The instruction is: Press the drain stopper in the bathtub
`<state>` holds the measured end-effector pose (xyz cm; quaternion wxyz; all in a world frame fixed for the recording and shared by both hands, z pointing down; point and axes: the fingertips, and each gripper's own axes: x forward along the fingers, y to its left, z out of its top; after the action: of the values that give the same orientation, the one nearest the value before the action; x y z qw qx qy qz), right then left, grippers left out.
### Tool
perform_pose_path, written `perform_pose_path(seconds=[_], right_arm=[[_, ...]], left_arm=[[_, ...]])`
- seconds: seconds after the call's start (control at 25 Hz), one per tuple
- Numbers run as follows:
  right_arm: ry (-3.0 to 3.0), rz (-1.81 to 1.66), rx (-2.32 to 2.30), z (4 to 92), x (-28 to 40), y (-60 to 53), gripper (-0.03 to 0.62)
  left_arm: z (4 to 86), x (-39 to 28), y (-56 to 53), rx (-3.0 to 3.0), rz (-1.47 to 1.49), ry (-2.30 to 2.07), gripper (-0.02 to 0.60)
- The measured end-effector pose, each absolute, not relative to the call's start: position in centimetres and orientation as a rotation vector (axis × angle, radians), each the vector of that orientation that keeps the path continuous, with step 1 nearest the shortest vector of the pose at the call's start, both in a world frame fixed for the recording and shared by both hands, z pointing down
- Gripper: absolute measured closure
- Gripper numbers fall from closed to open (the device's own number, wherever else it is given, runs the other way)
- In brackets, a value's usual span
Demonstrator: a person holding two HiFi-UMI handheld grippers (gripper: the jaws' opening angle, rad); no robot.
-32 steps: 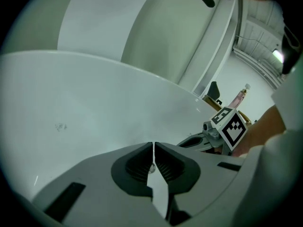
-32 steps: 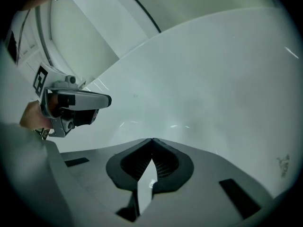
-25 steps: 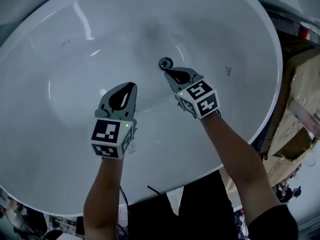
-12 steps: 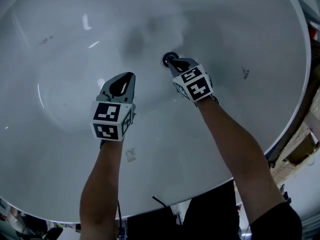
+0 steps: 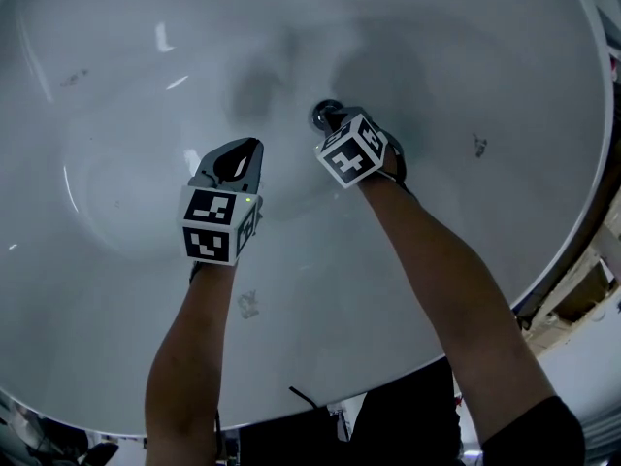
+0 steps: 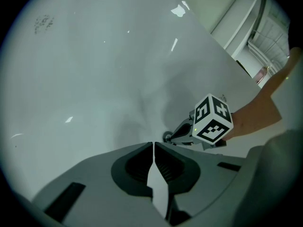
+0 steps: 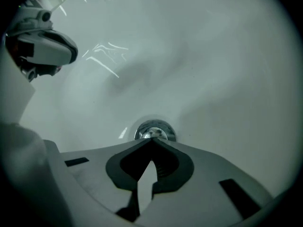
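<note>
The round chrome drain stopper [image 5: 324, 114] [image 7: 154, 129] [image 6: 168, 137] sits at the bottom of the white bathtub [image 5: 466, 56]. My right gripper [image 5: 332, 120] [image 7: 152, 141] is shut with nothing in it, and its closed tips rest right at the stopper's near edge, covering part of it. My left gripper [image 5: 250, 149] [image 6: 154, 145] is also shut and empty, hovering over bare tub floor to the left of the drain. In the left gripper view the right gripper [image 6: 182, 132] shows with its marker cube, tips down at the drain.
The tub's rim [image 5: 572, 231] curves along the right side, with wooden boards [image 5: 582, 299] beyond it. A few small dark marks [image 5: 477, 145] dot the tub floor. The right gripper view catches the left gripper [image 7: 40, 48] at the upper left.
My right gripper has moved forward and down from just short of the drain until its tips are on the stopper. The left gripper has barely shifted. The head view has moved closer over the tub.
</note>
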<state>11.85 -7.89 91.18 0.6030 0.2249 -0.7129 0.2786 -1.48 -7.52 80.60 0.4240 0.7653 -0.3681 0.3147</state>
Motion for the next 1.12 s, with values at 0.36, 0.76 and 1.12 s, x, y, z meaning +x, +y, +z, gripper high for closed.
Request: perform_pose_path(seconds=[0.36,0.76,1.12], right_arm=[[-1.552,0.602,0.471,91.5,11.7,-8.1,0.576],[-1.645,0.574,0.411,87.1,13.3,-7.9,0.579],[-1.726,0.694,0.561,73.7,13.1,-6.5,0.579]], left_arm=[[81.2,-1.0,-5.3,1.911,0.816,-0.891,0.555],[78.1,-1.3,-5.2,1.892,0.795,-0.93,0.555],[64.6,-1.8,-6.4,1.927,0.681,-1.009,0.554]])
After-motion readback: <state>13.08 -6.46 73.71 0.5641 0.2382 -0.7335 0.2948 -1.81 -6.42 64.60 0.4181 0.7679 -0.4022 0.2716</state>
